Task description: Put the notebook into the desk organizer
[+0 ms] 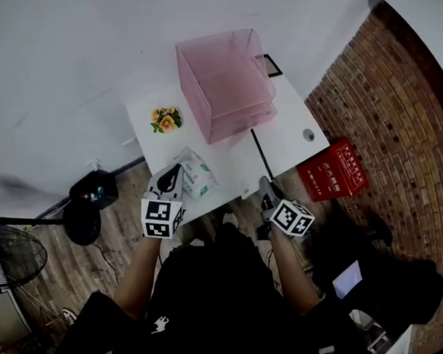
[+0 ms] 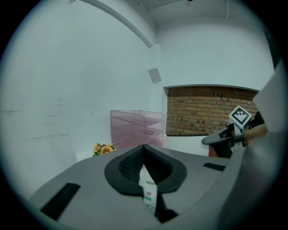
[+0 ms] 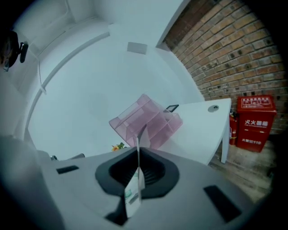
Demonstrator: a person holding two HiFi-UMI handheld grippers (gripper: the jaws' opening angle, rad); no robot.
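Notebook [image 1: 197,174] handling is at an early stage. The white booklet with green print hangs over the near edge of the white table [image 1: 293,123], at about 6 o'clock from the pink desk organizer [image 1: 227,82] and well apart from it, so it has not yet gone in. The left gripper [image 1: 175,171] has its jaws pressed together on the notebook's printed part. The right gripper [image 1: 264,186], at about 4 o'clock from the left one, has its jaws closed on a thin white sheet seen edge-on. That sheet looks like the notebook's other side, though the head view does not make the join plain. By this reading, what is left is to carry it toward 12 o'clock, line it up with an open tier of the organizer, slide it in and let go. As for writing, the notebook's cover shows small green blocks and a red round mark, too small to read. The red box [image 1: 332,172] on the floor, at 3 o'clock from the right gripper, bears white Chinese characters above a line that seems to include 119. The flowers [image 1: 166,120], at 8 o'clock from the organizer, carry no label.
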